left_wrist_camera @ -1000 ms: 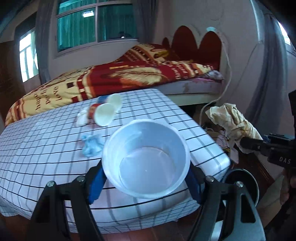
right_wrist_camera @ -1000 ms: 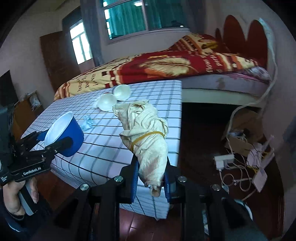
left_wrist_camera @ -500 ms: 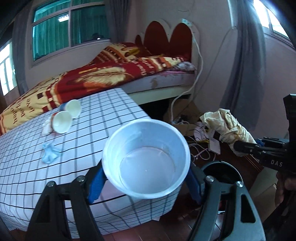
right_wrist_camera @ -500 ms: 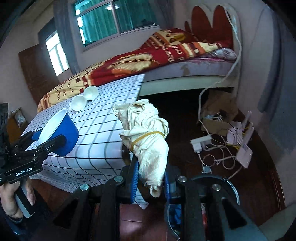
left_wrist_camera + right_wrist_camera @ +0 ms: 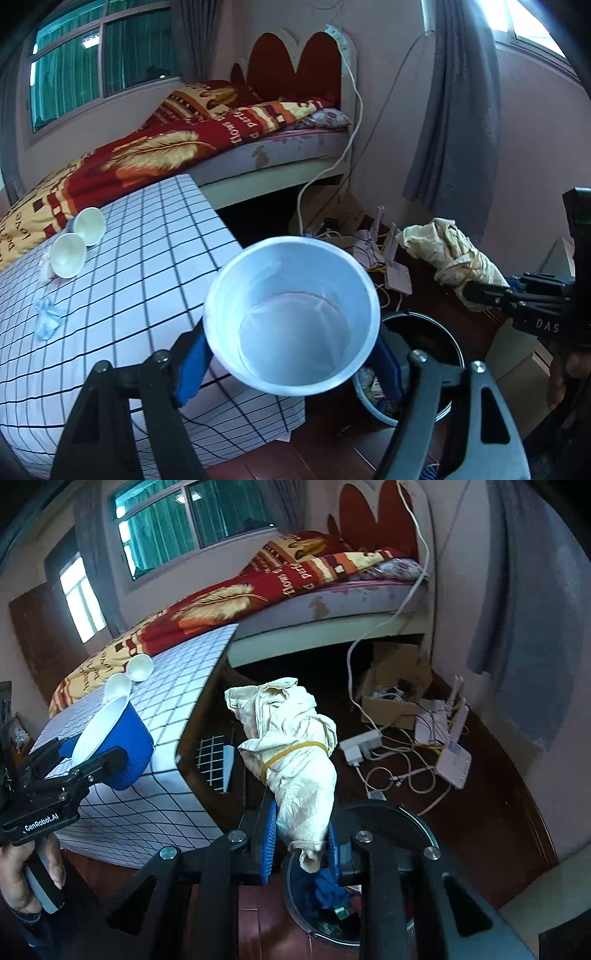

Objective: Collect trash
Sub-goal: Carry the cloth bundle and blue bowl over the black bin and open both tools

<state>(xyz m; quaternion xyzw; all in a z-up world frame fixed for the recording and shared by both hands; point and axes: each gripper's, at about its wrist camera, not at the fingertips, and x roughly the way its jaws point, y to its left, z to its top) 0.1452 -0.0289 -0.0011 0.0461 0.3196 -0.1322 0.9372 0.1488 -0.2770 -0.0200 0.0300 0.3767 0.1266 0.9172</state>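
Cream cloth bundle [image 5: 291,760] clamped in right gripper [image 5: 301,843], directly above black round bin [image 5: 402,819], lower centre; blue paper cup [image 5: 291,317] clamped in left gripper [image 5: 291,356], beside bin's rim.

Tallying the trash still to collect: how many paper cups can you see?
3: a blue cup in the left claw; two white cups lie side by side on the checked table. Others may be hidden.

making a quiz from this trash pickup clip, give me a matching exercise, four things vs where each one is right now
Things:
1. blue cup
2. cloth bundle
3. two white cups
4. trash bin

Places:
A. lying on the checked table
B. in the right gripper
C. on the floor beside the table
D. in the left gripper

Pairs: 1-D, 2-B, 3-A, 4-C
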